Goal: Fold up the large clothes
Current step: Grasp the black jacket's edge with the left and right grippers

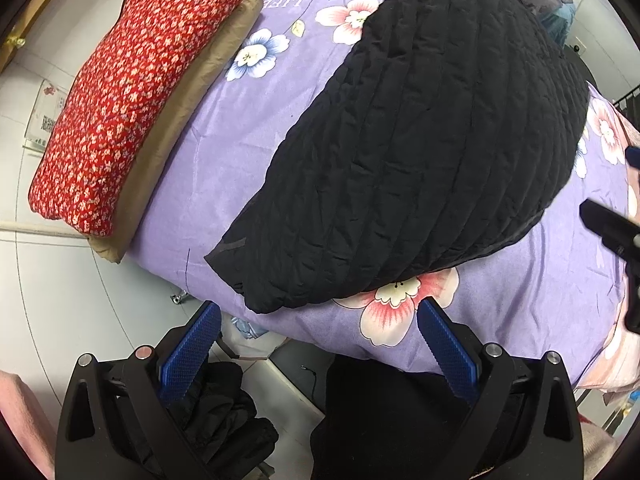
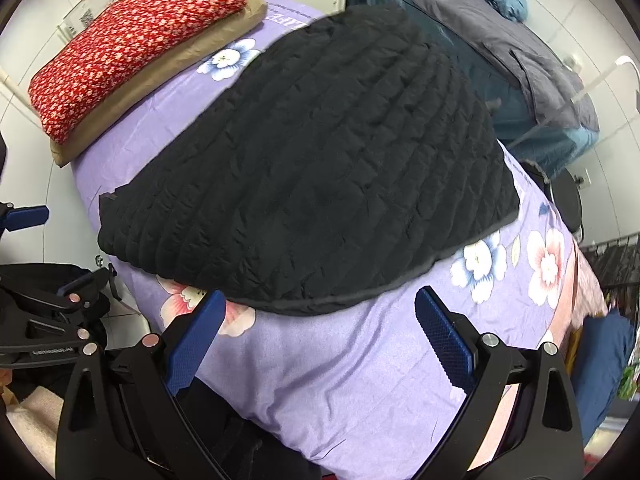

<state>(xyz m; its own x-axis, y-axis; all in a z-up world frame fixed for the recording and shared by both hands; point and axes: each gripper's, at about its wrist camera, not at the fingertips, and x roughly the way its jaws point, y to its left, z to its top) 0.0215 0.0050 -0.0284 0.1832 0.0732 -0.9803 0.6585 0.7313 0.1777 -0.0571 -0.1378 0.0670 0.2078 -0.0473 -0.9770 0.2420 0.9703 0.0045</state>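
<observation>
The left gripper (image 1: pixel 318 316) hangs above the near edge of the bed, its two blue pads (image 1: pixel 188 350) spread wide apart with nothing between them. The right gripper (image 2: pixel 318 308) is held the same way, pads (image 2: pixel 444 338) wide and empty, just short of the coat's near hem.

Ahead of both lies a black quilted coat (image 1: pixel 420 152), spread flat on a purple floral sheet (image 1: pixel 228 168) and already looking partly folded into a broad slab. It sits in the middle of the bed, its hem close to the near edge and its far end reaching toward a pile of dark bedding (image 2: pixel 532 68). At the far left corner, well apart from the coat, a red flowered cushion (image 1: pixel 124 88) rests on a tan one (image 1: pixel 180 128).

The coat looks soft, puffy and fairly light, but bulky; its smooth shell will likely slide on the sheet and slump when lifted. The stitched hem (image 2: pixel 320 302) and the near left corner (image 1: pixel 256 300) seem the firmest places to pinch, one gripper at each end, taking all layers together so the fold does not spill open.
</observation>
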